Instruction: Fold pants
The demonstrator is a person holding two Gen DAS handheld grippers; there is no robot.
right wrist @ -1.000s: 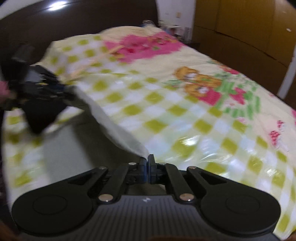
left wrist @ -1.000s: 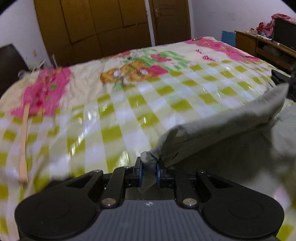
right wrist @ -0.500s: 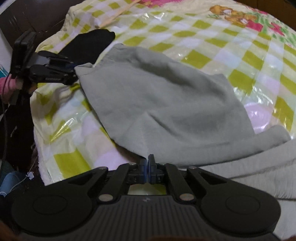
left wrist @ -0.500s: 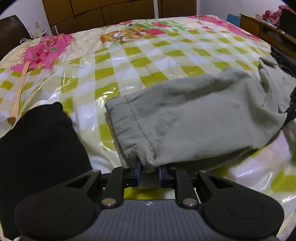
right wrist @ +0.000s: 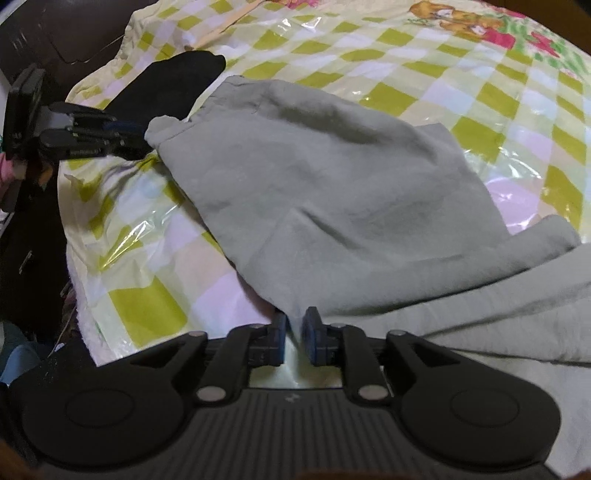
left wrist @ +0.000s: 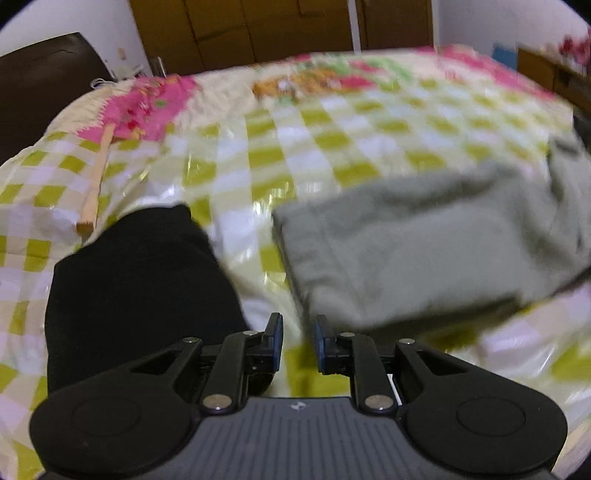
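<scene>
The grey pants lie folded over on the checked bed sheet. My left gripper has its jaws slightly apart with only sheet showing between them; the pants' waistband corner ends just off its right fingertip. The right wrist view shows the left gripper right at that corner of the pants. My right gripper sits at the near edge of the fold. Its jaws are opening, and a fold of grey cloth still lies loose between the pads.
A black garment lies on the sheet left of the pants, also visible in the right wrist view. A wooden stick rests further left. Brown wardrobe doors stand behind the bed. The bed's edge drops off at left.
The pants, held up a second ago, now lie flat. The left gripper has let the waistband corner go and drawn back from it. The right gripper's jaws have parted.
</scene>
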